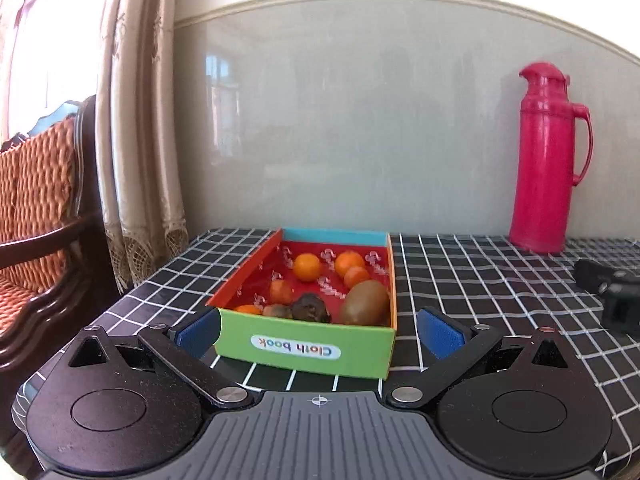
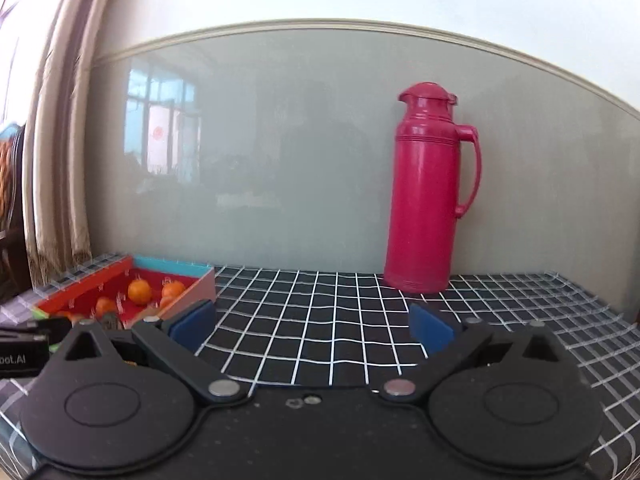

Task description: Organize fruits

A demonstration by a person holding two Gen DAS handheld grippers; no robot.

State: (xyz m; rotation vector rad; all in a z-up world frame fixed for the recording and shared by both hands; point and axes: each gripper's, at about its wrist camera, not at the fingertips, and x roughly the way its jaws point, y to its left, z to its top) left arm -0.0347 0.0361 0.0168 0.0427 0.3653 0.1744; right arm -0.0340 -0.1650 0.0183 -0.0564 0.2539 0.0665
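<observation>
A shallow cardboard box [image 1: 304,350] with a green front wall marked "Cloth book" sits on the checked tablecloth. Inside it lie several small oranges [image 1: 307,267], a brown kiwi [image 1: 365,303] and a dark wrinkled fruit [image 1: 310,308]. My left gripper [image 1: 318,332] is open, its blue pads on either side of the box's near end, and it holds nothing. My right gripper [image 2: 312,326] is open and empty over bare cloth; the box [image 2: 192,292] with oranges [image 2: 139,291] lies to its left.
A tall pink thermos jug [image 1: 548,160] stands at the back against the wall, also in the right wrist view [image 2: 430,192]. The other gripper's black body [image 1: 612,292] is at the right. A curtain [image 1: 136,120] and a wooden chair [image 1: 36,208] are left of the table.
</observation>
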